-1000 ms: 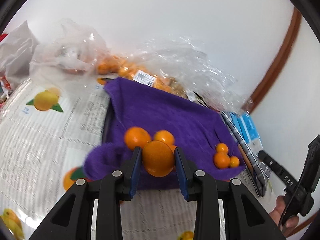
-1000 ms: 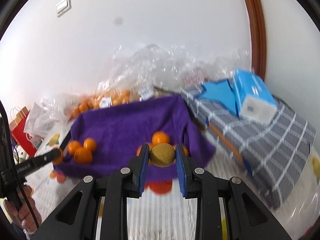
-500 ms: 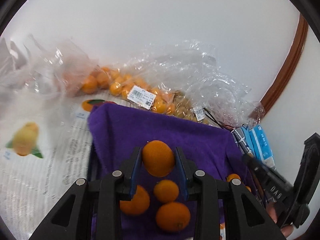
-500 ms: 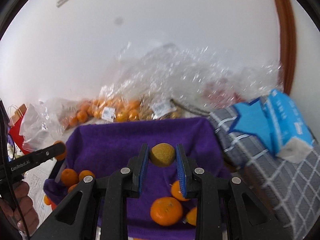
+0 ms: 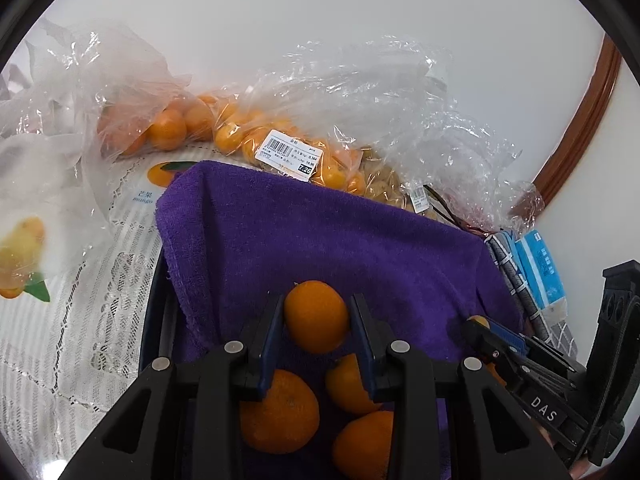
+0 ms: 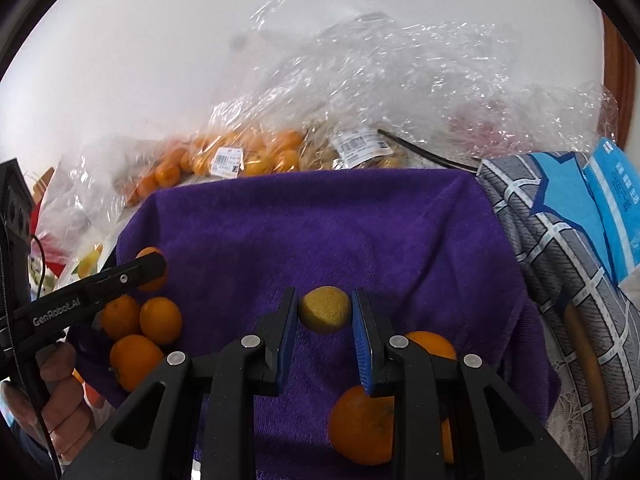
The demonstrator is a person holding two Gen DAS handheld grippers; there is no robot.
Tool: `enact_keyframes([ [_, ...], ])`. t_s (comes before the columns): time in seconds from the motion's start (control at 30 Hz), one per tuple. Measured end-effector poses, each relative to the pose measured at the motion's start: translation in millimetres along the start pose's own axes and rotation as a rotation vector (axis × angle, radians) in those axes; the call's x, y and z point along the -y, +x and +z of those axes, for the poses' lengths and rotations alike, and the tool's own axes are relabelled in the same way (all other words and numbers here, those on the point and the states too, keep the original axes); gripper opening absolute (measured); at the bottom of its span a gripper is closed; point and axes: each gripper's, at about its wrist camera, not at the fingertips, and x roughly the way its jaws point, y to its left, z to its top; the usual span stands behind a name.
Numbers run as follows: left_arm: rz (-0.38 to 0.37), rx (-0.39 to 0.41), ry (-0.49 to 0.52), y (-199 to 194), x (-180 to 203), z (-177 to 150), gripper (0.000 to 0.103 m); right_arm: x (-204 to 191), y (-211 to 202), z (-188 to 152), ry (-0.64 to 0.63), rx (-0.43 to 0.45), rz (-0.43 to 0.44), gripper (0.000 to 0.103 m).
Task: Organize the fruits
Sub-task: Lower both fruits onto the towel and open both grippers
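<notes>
Comparing with a second ago, both grippers have been carried from the near edge of the purple towel (image 5: 320,240) to above its middle. An orange (image 5: 316,316) is pinched between the jaws of the left gripper (image 5: 318,320), above the three oranges (image 5: 280,416) that lie on the towel's near left part. A dull yellow fruit (image 6: 325,309) is pinched in the right gripper (image 6: 325,312), above the towel's near right part. Probably each fruit is now to be set down beside its own group.

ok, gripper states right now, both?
Left gripper: shut on an orange.
Right gripper: shut on a yellowish-brown fruit.
</notes>
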Motion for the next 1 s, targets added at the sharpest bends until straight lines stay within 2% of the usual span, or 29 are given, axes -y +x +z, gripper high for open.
enact_keyframes([
  [0.27,-0.007,0.012,0.014,-1.5,-0.5,-0.4,0.031,-7.4,2.7,-4.9,-0.024,-0.004,0.014,0.027],
  [0.37,-0.027,0.012,0.000,-2.2,-3.1,0.1,0.031,-8.7,-3.8,-6.4,-0.033,0.016,0.011,0.036],
  [0.43,-0.024,0.012,-0.001,-2.0,-3.1,0.1,0.031,-8.8,-10.2,-7.9,-0.034,0.039,0.002,0.046],
  [0.53,-0.030,0.013,-0.003,-2.6,-3.3,0.0,0.031,-7.4,-18.5,-7.4,-0.028,0.069,-0.013,0.052],
  [0.7,-0.016,0.068,-0.007,-15.9,-5.3,-1.8,0.035,0.8,-32.1,-8.4,0.001,0.126,-0.069,0.052],
  [0.8,0.003,0.104,-0.007,-27.7,-5.6,-4.1,0.036,4.7,-42.2,-8.4,0.015,0.143,-0.070,0.052],
  [0.9,0.023,0.094,0.008,-40.3,-5.7,-6.0,0.036,3.1,-52.2,-9.1,0.041,0.106,-0.123,0.052],
  [1.0,0.003,0.106,-0.008,-65.4,-11.2,-18.4,0.039,-4.1,-68.7,-22.9,0.028,0.078,-0.093,0.052],
])
